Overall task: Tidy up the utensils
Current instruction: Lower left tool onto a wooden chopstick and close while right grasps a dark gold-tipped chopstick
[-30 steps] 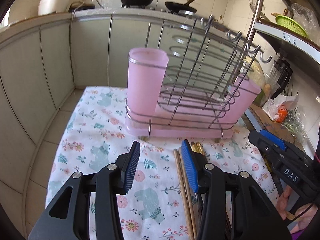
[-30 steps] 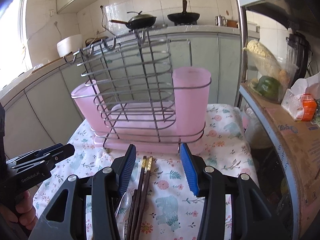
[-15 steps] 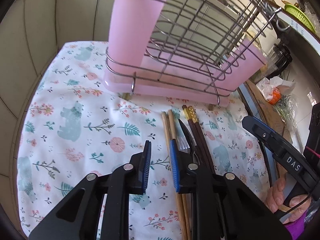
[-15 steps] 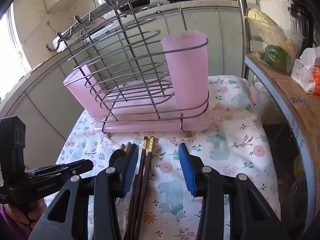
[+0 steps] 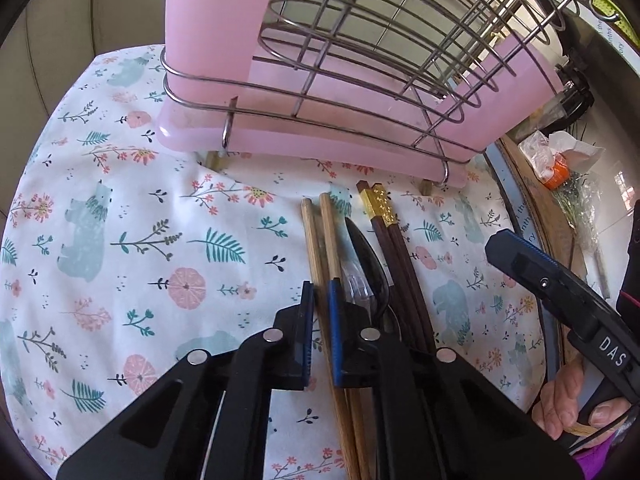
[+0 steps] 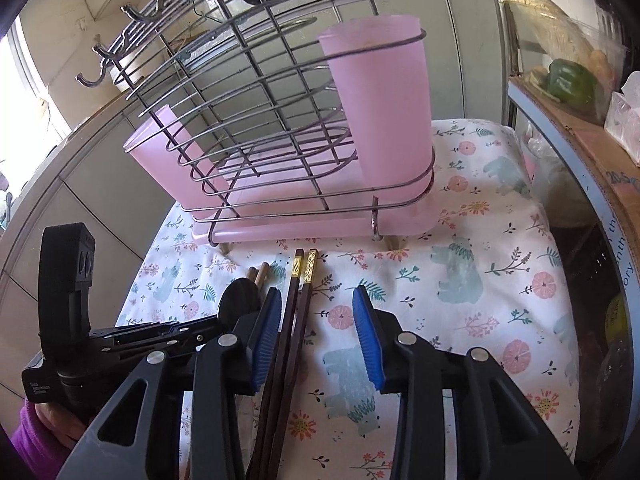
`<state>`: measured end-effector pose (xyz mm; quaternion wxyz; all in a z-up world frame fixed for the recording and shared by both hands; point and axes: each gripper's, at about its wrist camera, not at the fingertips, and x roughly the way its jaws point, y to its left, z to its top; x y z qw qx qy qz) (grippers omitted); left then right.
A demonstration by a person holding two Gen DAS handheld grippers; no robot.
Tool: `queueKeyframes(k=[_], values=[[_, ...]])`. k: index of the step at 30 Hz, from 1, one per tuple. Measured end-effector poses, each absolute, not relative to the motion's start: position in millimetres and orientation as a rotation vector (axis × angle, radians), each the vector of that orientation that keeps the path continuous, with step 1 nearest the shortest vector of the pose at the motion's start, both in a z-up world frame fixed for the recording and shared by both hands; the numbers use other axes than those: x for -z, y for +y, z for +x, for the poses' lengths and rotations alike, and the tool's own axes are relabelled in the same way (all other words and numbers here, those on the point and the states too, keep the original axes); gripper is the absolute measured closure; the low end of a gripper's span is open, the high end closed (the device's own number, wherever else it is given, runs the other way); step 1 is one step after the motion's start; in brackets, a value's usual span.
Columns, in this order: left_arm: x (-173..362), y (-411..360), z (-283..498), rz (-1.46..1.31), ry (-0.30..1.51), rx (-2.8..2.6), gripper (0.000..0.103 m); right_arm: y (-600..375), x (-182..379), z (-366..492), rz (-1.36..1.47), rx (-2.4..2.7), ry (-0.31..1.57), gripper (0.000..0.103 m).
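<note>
Floral cloth (image 5: 132, 248) covers table w/ pink rack (image 5: 320, 136) at back. Left tool (image 5: 319, 334) closing round one light wooden chopstick (image 5: 316, 240); black spoon (image 5: 366, 256) beside. Right tool (image 6: 316, 338) closing, still wide, dark chopsticks (image 6: 298, 300) between its jaws, untouched.

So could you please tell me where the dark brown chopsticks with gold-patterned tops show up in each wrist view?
Left wrist view: the dark brown chopsticks with gold-patterned tops lie right of centre, running down behind the left tongs.
Right wrist view: they lie centre-left, between the right tongs' fingers.
Shared landmark: the pink plastic utensil cup in the wire rack, upper left and upper right respectively.
</note>
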<state>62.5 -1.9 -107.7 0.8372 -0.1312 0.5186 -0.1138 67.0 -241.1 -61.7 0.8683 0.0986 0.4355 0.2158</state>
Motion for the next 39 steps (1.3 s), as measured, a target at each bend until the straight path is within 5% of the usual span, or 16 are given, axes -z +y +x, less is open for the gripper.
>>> queueKeyframes(k=[7, 12, 34, 39], values=[[94.4, 18.8, 52.9, -0.265, 1.046, 0.154, 0.097, -233.3, 73.3, 79.6, 0.223, -0.470, 0.980, 0.068], [99.2, 38.8, 49.3, -0.232, 1.061, 0.082, 0.097, -220.0, 88.7, 91.4, 0.203, -0.461, 1.060, 0.084], [103.4, 48.8, 55.3, -0.245, 1.075, 0.118, 0.097, -191.1, 109.7, 106.9, 0.137, -0.400, 1.157, 0.081], [101.5, 47.9, 55.4, -0.228, 1.088, 0.111, 0.097, -193.3, 107.9, 98.3, 0.128, -0.370, 1.146, 0.096]])
